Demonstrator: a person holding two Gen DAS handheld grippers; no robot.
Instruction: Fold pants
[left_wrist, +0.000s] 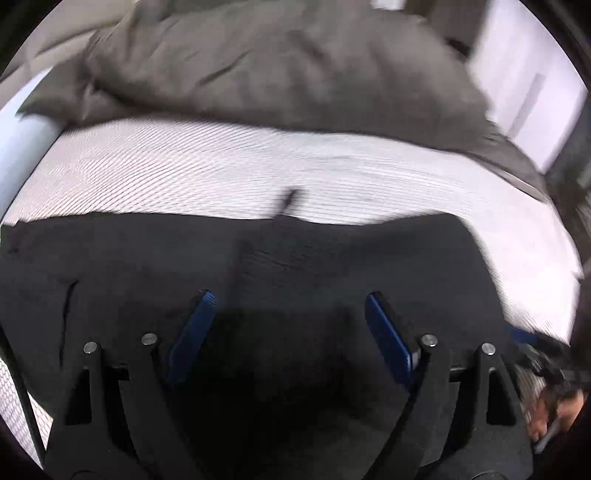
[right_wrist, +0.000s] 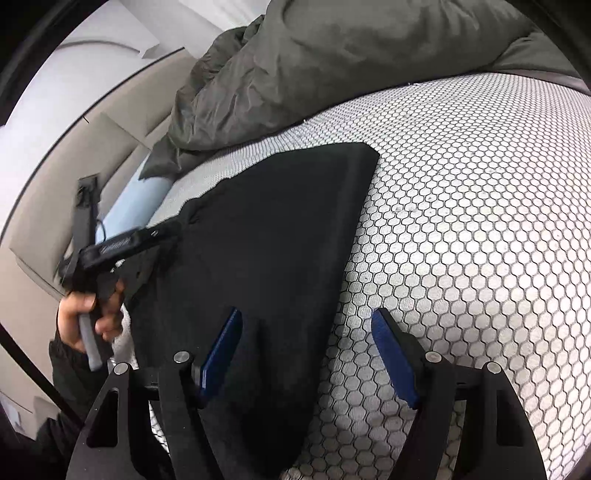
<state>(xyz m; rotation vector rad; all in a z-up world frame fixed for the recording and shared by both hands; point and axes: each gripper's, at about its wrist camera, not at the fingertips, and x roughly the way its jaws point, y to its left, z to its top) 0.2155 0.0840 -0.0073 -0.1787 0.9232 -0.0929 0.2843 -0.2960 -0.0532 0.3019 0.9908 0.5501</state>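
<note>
My left hand-held gripper (left_wrist: 290, 314) hovers wide open over the black pants (left_wrist: 147, 266), holding nothing. My right hand-held gripper (right_wrist: 306, 332) gapes wide too, straddling the pants' edge on the bed (right_wrist: 480, 221)

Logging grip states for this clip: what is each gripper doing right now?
Left gripper: open, nothing between its fingers, over the black pants.
Right gripper: open, holding nothing, straddling the pants' edge on the honeycomb-patterned mattress.
</note>
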